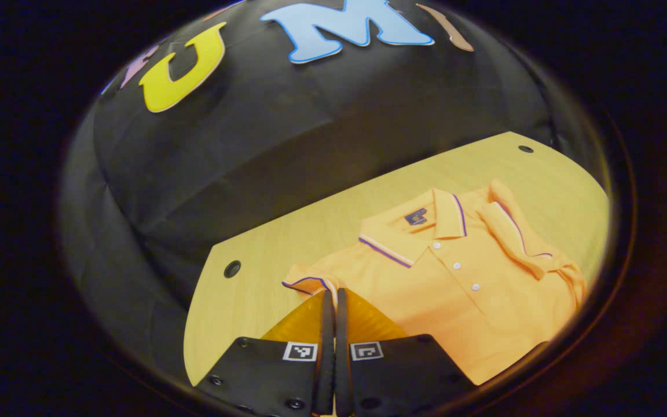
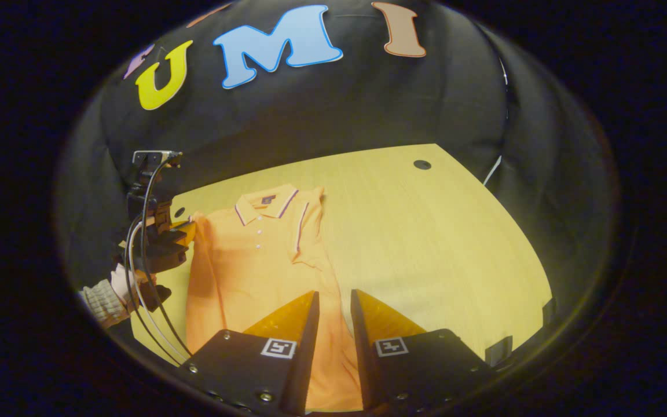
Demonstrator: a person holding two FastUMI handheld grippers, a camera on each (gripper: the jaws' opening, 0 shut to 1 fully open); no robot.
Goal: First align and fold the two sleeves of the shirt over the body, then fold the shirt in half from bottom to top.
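Note:
An orange polo shirt (image 1: 455, 301) lies face up on the wooden table (image 1: 310, 226), collar toward the booth wall. Its far sleeve (image 1: 513, 231) is folded in over the body. My left gripper (image 1: 332, 292) is shut on the cuff of the near sleeve (image 1: 307, 281), which has purple trim. In the right gripper view the shirt (image 2: 252, 260) lies left of centre, with the left gripper (image 2: 186, 231) at its left shoulder. My right gripper (image 2: 333, 298) is open and hangs over the shirt's lower right edge, nothing between its fingers.
The table (image 2: 426, 231) stretches bare to the right of the shirt, with round holes near its corners (image 2: 422, 164) (image 1: 232, 269). A person's hand (image 2: 119, 284) and cables (image 2: 148, 301) sit behind the left gripper. The black cloth wall stands behind the table.

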